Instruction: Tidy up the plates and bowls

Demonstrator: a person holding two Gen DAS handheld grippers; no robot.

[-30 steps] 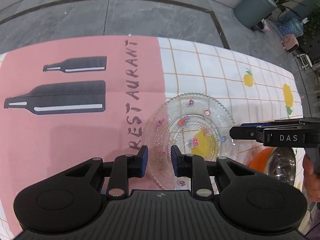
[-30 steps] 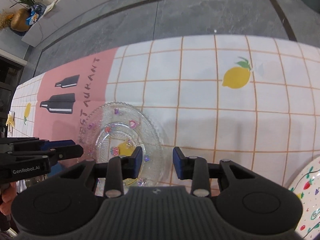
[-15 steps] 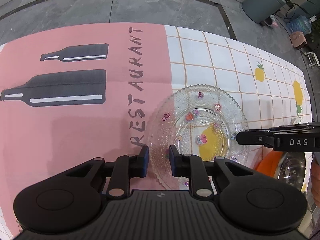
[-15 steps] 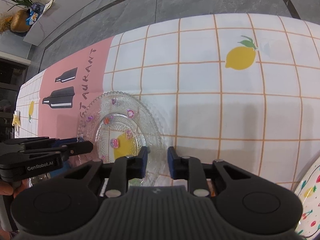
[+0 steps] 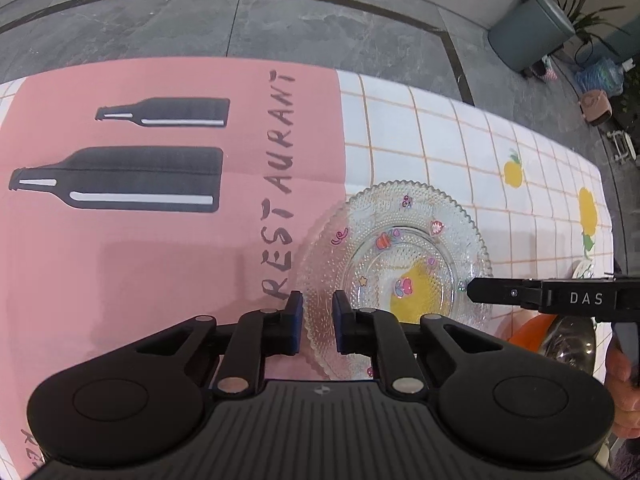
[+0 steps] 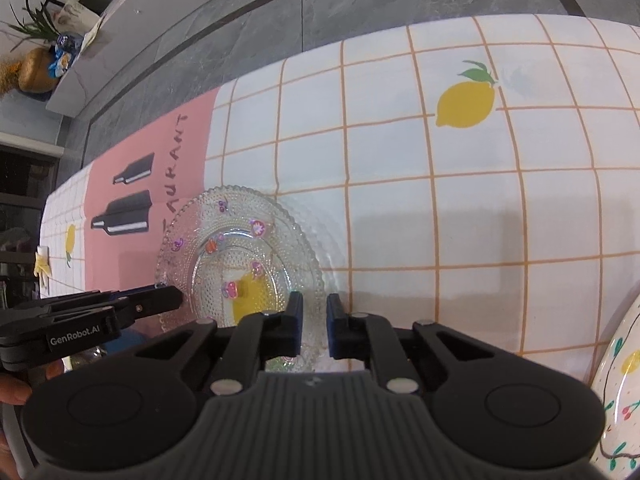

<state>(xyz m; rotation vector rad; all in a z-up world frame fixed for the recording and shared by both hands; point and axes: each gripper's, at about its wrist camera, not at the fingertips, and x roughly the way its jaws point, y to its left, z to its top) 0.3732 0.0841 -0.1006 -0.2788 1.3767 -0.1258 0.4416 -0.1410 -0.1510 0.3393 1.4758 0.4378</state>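
Observation:
A clear beaded glass plate (image 5: 400,264) with small coloured stickers is held a little above the tablecloth; it also shows in the right wrist view (image 6: 240,256). My left gripper (image 5: 317,322) is shut on its left rim. My right gripper (image 6: 311,326) is shut on its right rim. Each gripper shows from the side in the other's view, the right one (image 5: 520,294) and the left one (image 6: 120,308). An orange bowl with a shiny metal bowl in it (image 5: 560,340) sits below the plate's right side.
The tablecloth has a pink RESTAURANT panel (image 5: 140,240) on the left and a white grid with lemons (image 6: 440,200) on the right. A white plate with a cherry pattern (image 6: 620,392) lies at the right edge. Grey floor lies beyond the table's far edge.
Both grippers have narrowed from open to shut on the glass plate's opposite rims. The plate has tilted and risen slightly off the cloth.

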